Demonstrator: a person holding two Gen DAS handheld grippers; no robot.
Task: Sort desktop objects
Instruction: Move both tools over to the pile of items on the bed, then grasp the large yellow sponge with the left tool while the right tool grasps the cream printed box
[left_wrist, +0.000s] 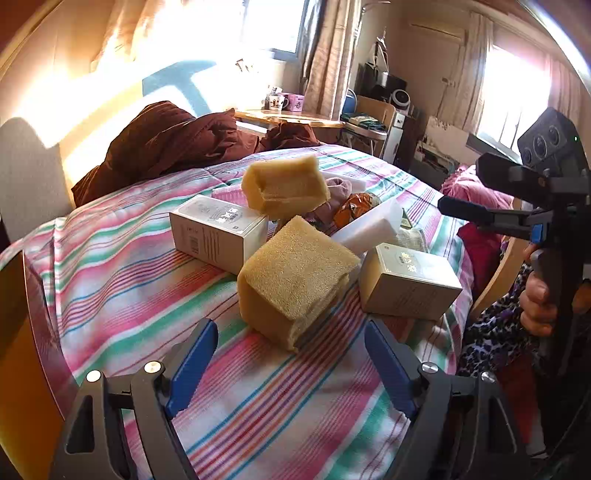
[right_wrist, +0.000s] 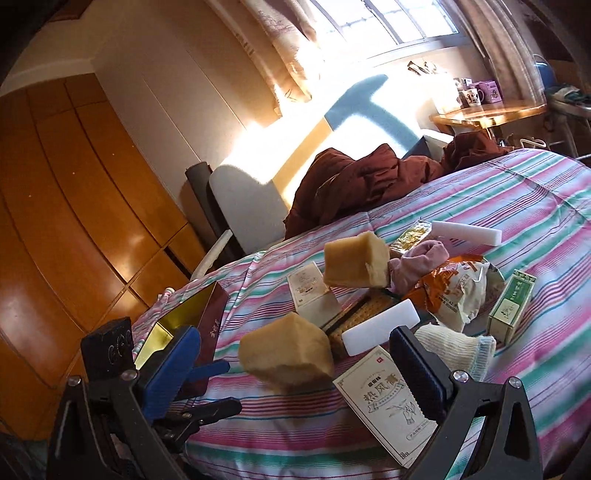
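Both claws are wide open and holding nothing: the left claw (left_wrist: 291, 373) sits just short of the nearest tan sponge (left_wrist: 295, 280) on the striped bed (left_wrist: 122, 280), right claw (right_wrist: 295, 365) facing the same sponge with a white box (right_wrist: 384, 398) by its right finger. Behind it the pile overlaps a lot, so a second sponge (left_wrist: 284, 188) and an orange packet (left_wrist: 354, 208) are only partly visible.

Coarse, porous foam sponge (left_wrist: 295, 273) on striped cloth bedspread (left_wrist: 122, 266); glossy printed cardboard box (left_wrist: 408, 284); glossy wooden wardrobe (right_wrist: 66, 206)
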